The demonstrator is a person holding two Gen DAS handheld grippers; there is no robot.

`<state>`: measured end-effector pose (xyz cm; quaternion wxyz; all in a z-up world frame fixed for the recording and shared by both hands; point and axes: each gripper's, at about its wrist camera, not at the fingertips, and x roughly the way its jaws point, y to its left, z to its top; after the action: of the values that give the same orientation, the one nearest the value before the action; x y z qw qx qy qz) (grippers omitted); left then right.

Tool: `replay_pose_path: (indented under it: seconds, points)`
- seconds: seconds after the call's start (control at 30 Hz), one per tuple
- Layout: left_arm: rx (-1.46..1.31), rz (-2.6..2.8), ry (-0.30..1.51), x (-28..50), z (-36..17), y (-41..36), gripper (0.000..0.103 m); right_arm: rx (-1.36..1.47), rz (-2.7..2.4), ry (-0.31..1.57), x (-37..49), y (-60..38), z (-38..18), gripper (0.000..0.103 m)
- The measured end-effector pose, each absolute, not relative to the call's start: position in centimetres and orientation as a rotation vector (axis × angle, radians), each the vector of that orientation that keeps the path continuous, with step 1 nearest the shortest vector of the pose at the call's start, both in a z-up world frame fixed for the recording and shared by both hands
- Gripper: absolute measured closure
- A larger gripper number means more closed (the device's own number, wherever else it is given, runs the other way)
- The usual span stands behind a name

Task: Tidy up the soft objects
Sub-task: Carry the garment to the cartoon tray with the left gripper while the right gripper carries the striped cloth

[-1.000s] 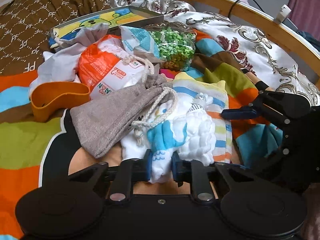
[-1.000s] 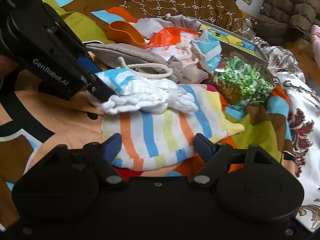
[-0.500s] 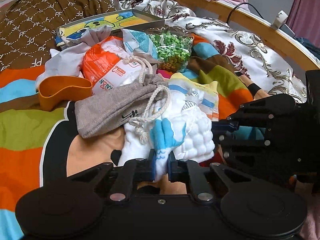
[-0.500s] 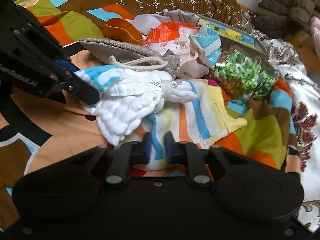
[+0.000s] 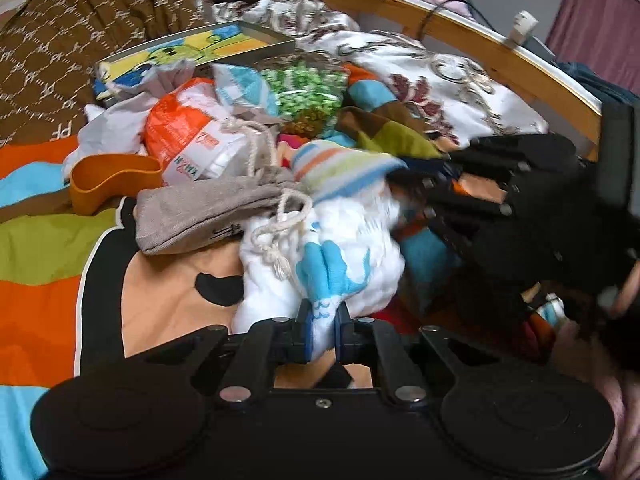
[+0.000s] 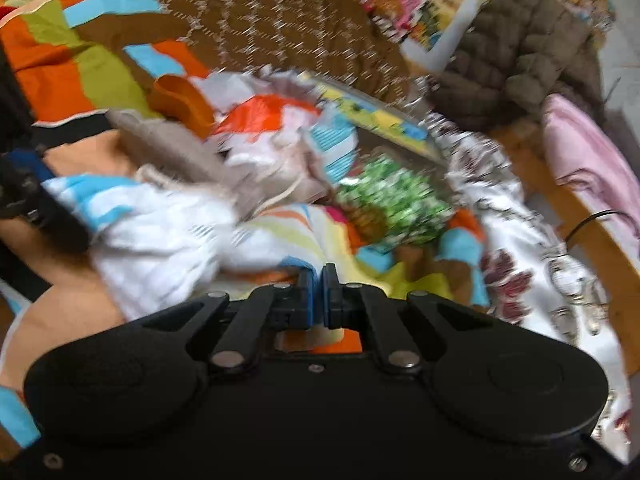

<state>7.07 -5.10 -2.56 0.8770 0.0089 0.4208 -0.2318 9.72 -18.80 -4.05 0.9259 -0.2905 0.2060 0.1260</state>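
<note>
A white waffle cloth with a blue print lies bunched on the bed, and my left gripper is shut on its near end. In the right wrist view the same cloth hangs from the left gripper at the left edge. A pastel striped cloth is folded upward toward my right gripper. In its own blurred view, the right gripper has its jaws together on the near edge of the striped cloth. A grey drawstring pouch rests against the white cloth.
An orange band, an orange-and-white packet, a bag of green beads and a flat picture box crowd the far side. A wooden bed rail runs along the right. The striped bedspread lies bare at left.
The right gripper's jaws went from wide open to shut on the striped cloth and raised its edge. The left gripper drew the white cloth up and back, off the striped one.
</note>
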Motion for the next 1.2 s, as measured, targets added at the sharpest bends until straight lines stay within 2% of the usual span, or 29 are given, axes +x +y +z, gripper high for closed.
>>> replay_pose_path:
  seconds: [0.3, 0.73, 1.2]
  points:
    - [0.104, -0.528, 0.836, 5.3, 0.5, -5.9, 0.094, -0.540, 0.168, 0.320, 8.8, -20.5, -2.0, 0.103]
    - [0.038, -0.548, 0.768, 6.7, 8.3, -5.3, 0.094, -0.456, 0.079, 0.157, 7.3, -22.0, 0.3, 0.103]
    - [0.079, -0.409, 0.754, 15.7, 17.1, -4.0, 0.094, -0.403, 0.149, 0.091, 10.3, -22.2, 4.9, 0.103]
